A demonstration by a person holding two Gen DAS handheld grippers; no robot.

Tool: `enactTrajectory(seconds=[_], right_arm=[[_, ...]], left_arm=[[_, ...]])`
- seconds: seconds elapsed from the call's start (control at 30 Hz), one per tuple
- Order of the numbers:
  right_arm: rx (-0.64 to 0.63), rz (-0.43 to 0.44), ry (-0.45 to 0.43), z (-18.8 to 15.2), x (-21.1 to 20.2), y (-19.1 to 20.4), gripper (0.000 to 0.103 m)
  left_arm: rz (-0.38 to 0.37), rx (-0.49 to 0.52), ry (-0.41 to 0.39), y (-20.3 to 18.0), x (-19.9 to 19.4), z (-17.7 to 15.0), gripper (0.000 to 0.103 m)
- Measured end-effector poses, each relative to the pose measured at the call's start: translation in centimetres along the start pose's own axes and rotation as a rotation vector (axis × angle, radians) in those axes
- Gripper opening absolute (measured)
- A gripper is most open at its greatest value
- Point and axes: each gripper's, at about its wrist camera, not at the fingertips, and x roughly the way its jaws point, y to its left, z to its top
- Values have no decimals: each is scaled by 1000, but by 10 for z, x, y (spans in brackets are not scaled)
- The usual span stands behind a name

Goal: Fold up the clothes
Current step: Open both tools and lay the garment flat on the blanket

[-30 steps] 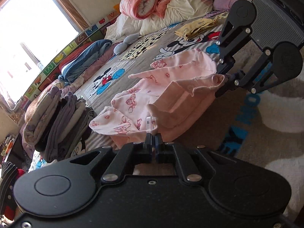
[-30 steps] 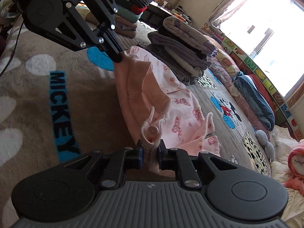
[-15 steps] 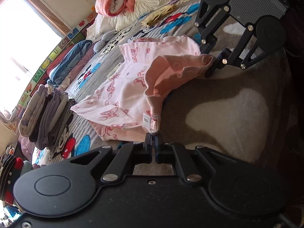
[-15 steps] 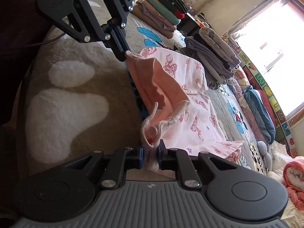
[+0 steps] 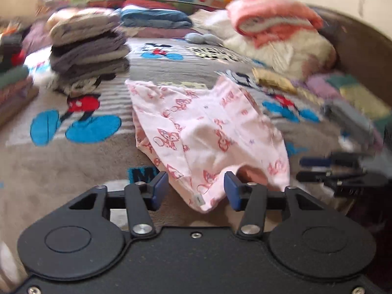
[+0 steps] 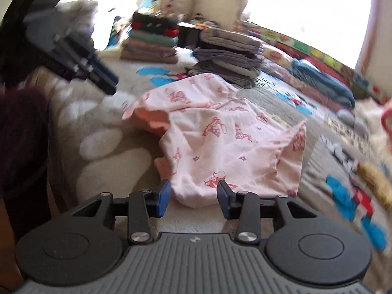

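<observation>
A pale pink baby garment (image 5: 208,132) with red cartoon prints lies crumpled on the Mickey Mouse blanket (image 5: 73,127); it also shows in the right wrist view (image 6: 220,144). My left gripper (image 5: 196,191) is open, its near hem lying between the jaws, not pinched. My right gripper (image 6: 193,194) is open, with the garment's other near edge between its jaws. The right gripper shows blurred at the right of the left wrist view (image 5: 338,171). The left gripper shows at upper left of the right wrist view (image 6: 80,63). Both views are motion-blurred.
A stack of folded grey clothes (image 5: 88,51) stands behind the garment to the left, also seen in the right wrist view (image 6: 227,56). A second folded stack (image 6: 152,39) is farther back. Pillows and a coral blanket (image 5: 274,19) lie at the back right. Folded blue items (image 5: 156,19) line the window wall.
Both grippers have opened and let go of the garment, which has dropped onto the blanket. Both cameras have swung round to face the garment level.
</observation>
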Motion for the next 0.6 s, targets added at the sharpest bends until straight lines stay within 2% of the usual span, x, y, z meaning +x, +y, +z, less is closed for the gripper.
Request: enactTrajectory(seconds=[0.1,0.17,0.2,0.27,0.43,0.57,0.6], right_arm=[[460,45,-101,-25,5,-37,44],[757,76,-167,-42,8,-60,46],[826,88,-178,-48,12,-64,46],[904,107,-184,-56,20,-65,51],[1097,155,-197,-76,40,-69,51],[1046,117,-187,-71,47,-59,50],[1012,105,-180,-69,48,-55,48]], left_arm=[[-23,-326,16,21,18,-7,50],[-37,-473,21,29,27,-19,50],[-49,-509,23,31,30,-23,50],[-73,-581,26,34,35,-32,50],[-128,-747,31,42,48,-50,50],[-113,-696,12,38,47,-49,45],[-104,-674,7,38,47,-49,21]])
